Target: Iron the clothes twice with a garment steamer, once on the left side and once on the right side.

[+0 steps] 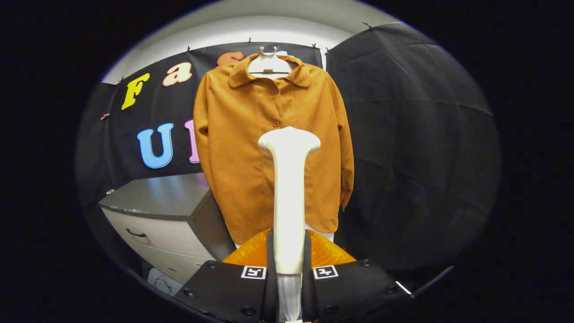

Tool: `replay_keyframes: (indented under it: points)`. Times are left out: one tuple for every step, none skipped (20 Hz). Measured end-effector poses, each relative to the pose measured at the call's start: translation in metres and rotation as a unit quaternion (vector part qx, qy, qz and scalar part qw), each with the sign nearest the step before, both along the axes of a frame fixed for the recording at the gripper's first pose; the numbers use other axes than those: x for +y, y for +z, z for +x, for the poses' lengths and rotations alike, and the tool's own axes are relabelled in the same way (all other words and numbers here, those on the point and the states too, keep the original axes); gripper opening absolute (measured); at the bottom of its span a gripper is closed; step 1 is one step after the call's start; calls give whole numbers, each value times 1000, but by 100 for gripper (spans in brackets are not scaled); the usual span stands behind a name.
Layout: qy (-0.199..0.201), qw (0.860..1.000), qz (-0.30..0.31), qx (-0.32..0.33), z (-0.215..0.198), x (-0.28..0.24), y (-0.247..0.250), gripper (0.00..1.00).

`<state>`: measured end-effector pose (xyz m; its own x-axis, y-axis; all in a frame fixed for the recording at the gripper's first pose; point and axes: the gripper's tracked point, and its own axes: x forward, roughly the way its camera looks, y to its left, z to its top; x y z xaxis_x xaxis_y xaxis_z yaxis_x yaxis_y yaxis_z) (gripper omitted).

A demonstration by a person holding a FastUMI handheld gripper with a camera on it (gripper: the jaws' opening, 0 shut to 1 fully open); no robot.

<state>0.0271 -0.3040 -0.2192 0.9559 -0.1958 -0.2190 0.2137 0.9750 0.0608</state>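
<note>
The orange shirt (269, 148) hangs on a hanger against the booth wall, beside a cabinet (161, 220). The steamer (288, 188), clamped upright in the hand-held gripper (288, 264), seems short of the cloth; both passes look undone.

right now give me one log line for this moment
gripper: shut on steamer | steamer: upright, head short of shirt | shirt: on hanger, buttoned | stage: pass not begun
</note>
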Motion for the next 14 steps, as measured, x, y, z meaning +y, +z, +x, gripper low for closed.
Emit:
replay_keyframes:
  points:
    - [3,1000,-2,-13,0,8,14,23]
    - [7,1000,-2,-23,1,16,28,23]
    - [10,999,-1,-31,4,24,41,23]
    - [12,999,-1,-39,6,31,53,23]
    - [14,999,1,-45,8,38,66,23]
    - [15,999,3,-52,10,45,77,23]
    - [15,998,5,-60,12,52,89,23]
    - [16,998,6,-68,14,60,98,23]
    - [18,997,5,-75,17,68,107,23]
    - [21,997,2,-79,20,77,114,23]
    - [24,996,3,-82,22,86,119,23]
    - [28,996,5,-83,24,95,124,23]
    - [31,996,3,-85,26,104,128,23]
    - [32,996,-4,-86,27,111,132,23]
